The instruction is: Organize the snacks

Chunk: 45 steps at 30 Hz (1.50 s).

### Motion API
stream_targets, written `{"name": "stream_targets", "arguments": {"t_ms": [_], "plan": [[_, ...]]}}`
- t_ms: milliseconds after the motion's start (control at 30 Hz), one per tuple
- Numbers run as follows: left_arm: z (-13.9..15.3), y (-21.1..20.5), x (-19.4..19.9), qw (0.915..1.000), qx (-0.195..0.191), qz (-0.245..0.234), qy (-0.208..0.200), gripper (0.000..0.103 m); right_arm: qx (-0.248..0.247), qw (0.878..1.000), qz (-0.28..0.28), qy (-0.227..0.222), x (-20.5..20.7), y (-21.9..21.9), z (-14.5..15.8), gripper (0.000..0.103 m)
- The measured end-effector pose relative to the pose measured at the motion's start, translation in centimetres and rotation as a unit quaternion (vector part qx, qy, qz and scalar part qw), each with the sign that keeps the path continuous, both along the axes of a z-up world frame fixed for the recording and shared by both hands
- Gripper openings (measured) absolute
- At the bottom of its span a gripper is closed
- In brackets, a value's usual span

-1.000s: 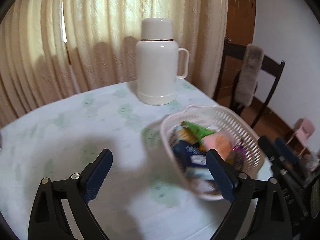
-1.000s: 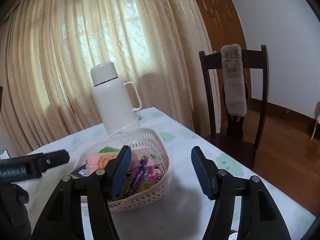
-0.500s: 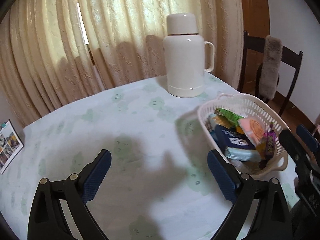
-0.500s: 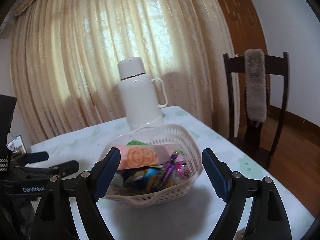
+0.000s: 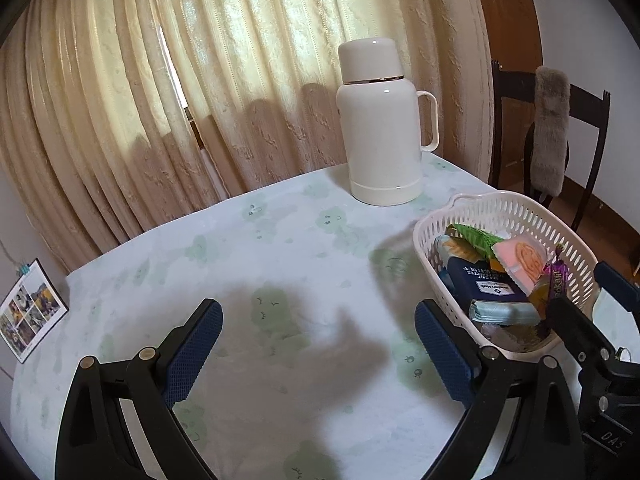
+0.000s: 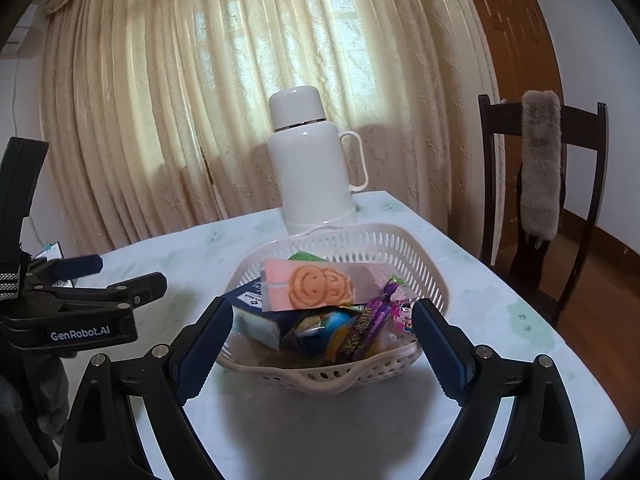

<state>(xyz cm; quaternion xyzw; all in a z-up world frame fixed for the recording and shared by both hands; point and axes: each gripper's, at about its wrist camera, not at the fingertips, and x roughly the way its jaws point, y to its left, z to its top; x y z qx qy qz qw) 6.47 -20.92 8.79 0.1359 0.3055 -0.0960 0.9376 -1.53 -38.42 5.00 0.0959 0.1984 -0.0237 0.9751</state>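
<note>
A white slotted basket [image 6: 400,240] [image 5: 520,208] stands on the table, filled with several snacks. On top lies a pink packet with an orange biscuit [image 6: 316,288] [image 5: 520,258]. Beside it are a purple candy bar [image 6: 368,330], a dark blue box [image 5: 484,286] and a green packet [image 5: 478,236]. My right gripper [image 6: 322,350] is open and empty, just in front of the basket. My left gripper [image 5: 318,344] is open and empty over bare tablecloth, left of the basket; it also shows in the right wrist view [image 6: 120,276].
A tall white thermos jug [image 6: 312,168] [image 5: 382,132] stands behind the basket near the curtain. A dark wooden chair with a grey fur cover [image 6: 540,168] stands at the table's right. A photo card [image 5: 30,316] lies at the left table edge.
Both grippers have swung so the basket sits further right in the left view and centred in the right view. Both stay open and empty.
</note>
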Motion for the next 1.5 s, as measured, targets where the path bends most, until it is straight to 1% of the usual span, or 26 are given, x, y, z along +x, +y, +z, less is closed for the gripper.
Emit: {"name": "stream_targets", "arguments": {"t_ms": [100,233,400,533,567,667,833,933,1167,1500], "plan": [[-0.1,0.1,0.1,1.0000,0.001,0.002,0.001,0.096,-0.010,1.000,-0.018,-0.001,-0.2,0.0,0.0,0.091],[0.0,0.2,0.1,1.0000,-0.001,0.005,0.000,0.096,-0.010,0.999,-0.044,0.001,-0.7,-0.5,0.1,0.091],[0.0,-0.1,-0.2,0.9998,0.012,0.007,-0.012,0.096,-0.006,0.998,-0.063,0.028,-0.4,-1.0,-0.2,0.096],[-0.1,-0.5,-0.4,0.9997,0.018,0.000,-0.016,0.098,-0.013,0.998,-0.035,0.048,0.3,-0.2,-0.5,0.098],[-0.1,-0.5,-0.5,0.9997,0.020,-0.001,-0.017,0.098,-0.020,0.998,-0.034,0.054,0.4,0.1,-0.5,0.100],[-0.1,-0.7,-0.6,0.9994,0.025,-0.001,-0.022,0.098,-0.027,0.997,-0.036,0.062,0.7,0.3,-0.5,0.100],[-0.4,-0.9,-0.4,0.9993,0.033,0.002,-0.020,0.098,-0.019,0.997,-0.041,0.065,0.7,-0.1,-0.6,0.101],[-0.5,-1.1,-0.5,0.9988,0.042,0.007,-0.026,0.098,-0.020,0.997,-0.041,0.065,0.7,0.0,-0.6,0.101],[-0.7,-1.2,-0.6,0.9981,0.052,0.010,-0.032,0.101,-0.022,0.997,-0.036,0.064,0.8,0.0,-0.6,0.101],[-1.2,-2.2,-1.2,0.9933,0.098,0.013,-0.059,0.103,-0.029,0.997,-0.036,0.062,0.9,0.3,-0.5,0.101]]}}
